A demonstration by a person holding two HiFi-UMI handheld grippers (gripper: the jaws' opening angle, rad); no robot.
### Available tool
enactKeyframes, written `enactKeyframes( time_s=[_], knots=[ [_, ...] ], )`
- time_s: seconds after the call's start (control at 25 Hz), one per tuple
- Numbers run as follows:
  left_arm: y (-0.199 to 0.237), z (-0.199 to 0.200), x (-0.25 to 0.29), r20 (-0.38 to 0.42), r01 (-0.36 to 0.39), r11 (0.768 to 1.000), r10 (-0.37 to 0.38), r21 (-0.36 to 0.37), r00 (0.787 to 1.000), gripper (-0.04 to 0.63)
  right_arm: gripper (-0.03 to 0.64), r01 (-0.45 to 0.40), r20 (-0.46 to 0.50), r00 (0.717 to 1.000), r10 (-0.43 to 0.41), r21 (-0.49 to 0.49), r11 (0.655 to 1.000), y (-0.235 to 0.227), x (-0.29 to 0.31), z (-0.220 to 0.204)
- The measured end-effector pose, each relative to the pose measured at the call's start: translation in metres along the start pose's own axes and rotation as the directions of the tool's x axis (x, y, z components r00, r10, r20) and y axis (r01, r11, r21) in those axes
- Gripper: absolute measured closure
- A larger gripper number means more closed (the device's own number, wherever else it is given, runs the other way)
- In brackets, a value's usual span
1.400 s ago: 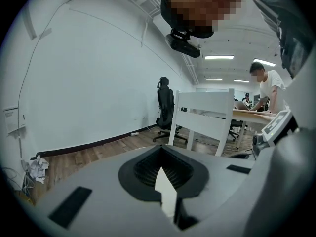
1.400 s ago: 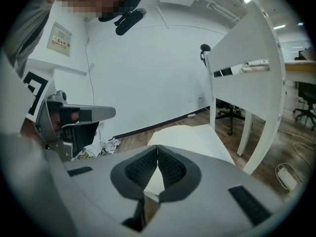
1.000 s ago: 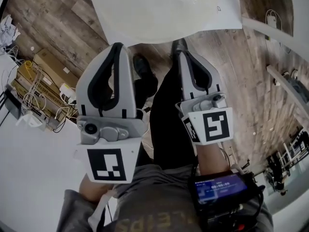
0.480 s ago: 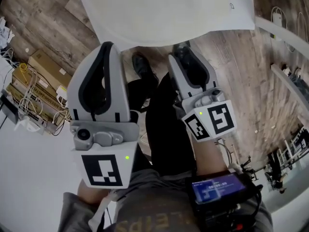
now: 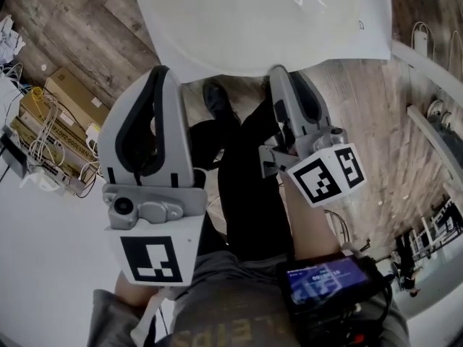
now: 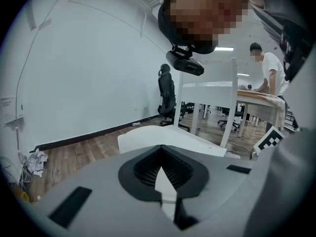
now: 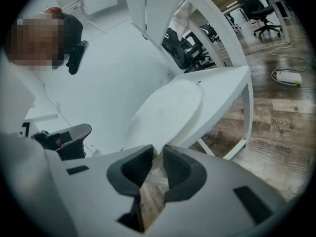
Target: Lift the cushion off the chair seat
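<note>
Two hand-held grippers are in play, both pointing forward and down toward a white chair [image 7: 229,90]. The cushion [image 5: 268,13], white with a rounded edge, lies flat on the seat and has not been lifted. Left hand-held gripper [image 5: 160,71]: jaw tips meet, and its own view shows only the hollow between the dark ribbed pads [image 6: 143,169], with nothing clamped there. It sits just short of the cushion's near edge, apart from it. Right hand-held gripper [image 5: 278,72]: rolled over to one side, with its marker cube tilted. Its jaws have just been closing and now stand a narrow slot apart. In its own view the cushion's near edge shows just past the tips, but the pads [image 7: 177,169] press on nothing and floor is visible through the slot. Whether the tips touch the cushion cannot be told. Wood floor [image 5: 72,27] under the chair. Cardboard boxes [image 5: 69,96] and loose cables [image 5: 47,139] lie off to the left. A lit screen [image 5: 325,280] hangs at the person's waist.
</note>
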State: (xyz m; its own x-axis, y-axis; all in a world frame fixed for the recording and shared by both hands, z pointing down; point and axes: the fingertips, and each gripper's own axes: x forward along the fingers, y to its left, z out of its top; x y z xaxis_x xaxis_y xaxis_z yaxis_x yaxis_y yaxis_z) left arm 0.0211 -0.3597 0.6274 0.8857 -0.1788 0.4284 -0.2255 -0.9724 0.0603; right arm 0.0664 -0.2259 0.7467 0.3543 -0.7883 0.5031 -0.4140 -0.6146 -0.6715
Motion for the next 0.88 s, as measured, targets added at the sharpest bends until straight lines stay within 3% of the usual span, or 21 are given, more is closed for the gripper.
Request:
enactKeyframes(
  time_s=[0.2,0.4,0.52,0.68,0.76,0.88],
  knots=[
    [-0.008,0.0,-0.005,-0.015,0.004,1.0,-0.004,-0.005,1.0,0.589,0.551,0.006,-0.026,1.0,-0.006,-0.008,1.0,-0.006,-0.022,-0.016],
    [-0.024,-0.001,-0.005,-0.03,0.026,1.0,-0.026,0.0,0.999,0.589,0.468,-0.059,-0.01,0.998,0.06,0.082,0.995,-0.013,-0.025,-0.016],
    [-0.027,0.002,-0.002,-0.026,0.029,1.0,-0.028,0.013,0.999,0.589,0.449,-0.143,0.037,0.99,0.139,0.153,0.978,-0.01,-0.019,-0.011],
    [-0.026,0.007,0.002,-0.022,0.018,1.0,-0.018,0.023,1.0,0.589,0.377,-0.265,0.105,0.964,0.246,0.24,0.934,0.003,-0.01,0.004],
    [-0.026,0.008,0.002,-0.027,0.008,1.0,-0.008,0.021,1.0,0.589,0.382,-0.251,0.087,0.968,0.236,0.249,0.936,0.001,-0.005,0.004],
    [-0.028,0.01,0.001,-0.026,0.004,1.0,-0.004,0.018,1.0,0.589,0.516,-0.214,0.037,0.977,0.211,0.204,0.955,-0.003,-0.002,0.0]
  ],
)
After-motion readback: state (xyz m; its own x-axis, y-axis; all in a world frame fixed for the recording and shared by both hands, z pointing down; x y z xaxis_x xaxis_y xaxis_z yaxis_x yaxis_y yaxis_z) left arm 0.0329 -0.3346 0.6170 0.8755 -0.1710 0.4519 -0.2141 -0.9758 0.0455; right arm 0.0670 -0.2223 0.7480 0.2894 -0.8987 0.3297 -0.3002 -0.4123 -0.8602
